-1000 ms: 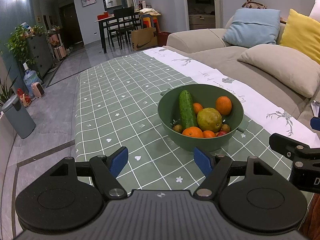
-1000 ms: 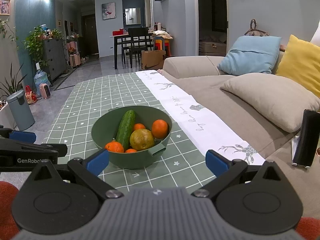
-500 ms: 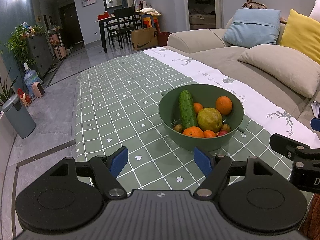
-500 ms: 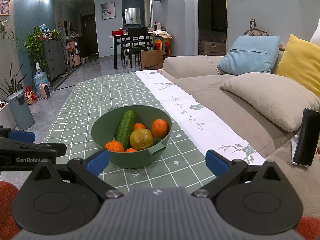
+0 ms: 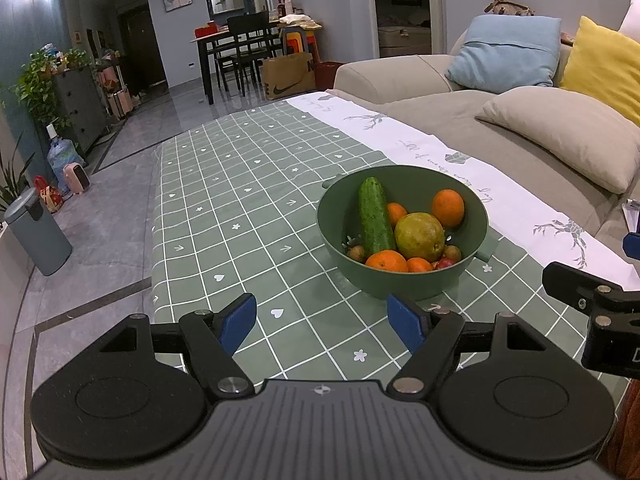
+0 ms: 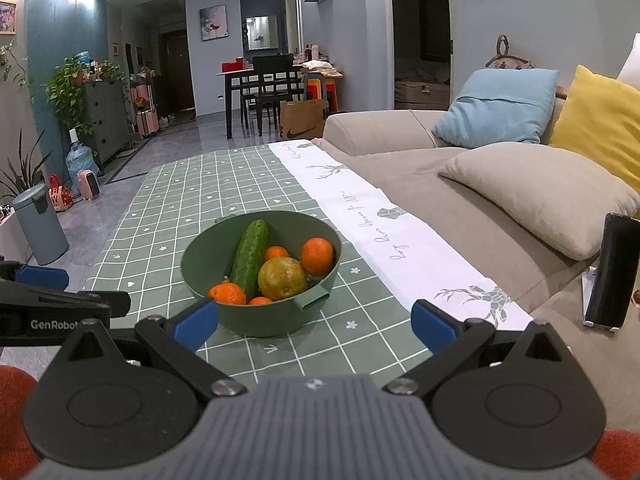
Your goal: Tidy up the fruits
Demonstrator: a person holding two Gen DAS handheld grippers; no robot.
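Between my left claw's (image 5: pixel 322 317) spread blue pads I see only bare green cloth (image 5: pixel 248 208); the jaws stand wide and hold nothing. My right claw (image 6: pixel 314 322) is just as wide and just as empty, with its left pad (image 6: pixel 196 325) in front of the near wall of the bowl (image 6: pixel 260 316).

Just ahead of both claws the bowl carries everything: a cucumber (image 5: pixel 374 216) leaning on the far rim, a big yellow-green fruit (image 5: pixel 419 237) beside it, oranges (image 5: pixel 448 208) around them, and small brown and red fruit low at the near side. Beyond and right of the bowl runs the white runner, then the sofa (image 5: pixel 460 120).

Over the last second almost nothing has changed: the bowl has slid a hair in the left view and neither claw has opened or closed. I read this as a pause. Fruit gathered in one bowl fits sorting about to happen, or a gathering already done; I can't tell which.
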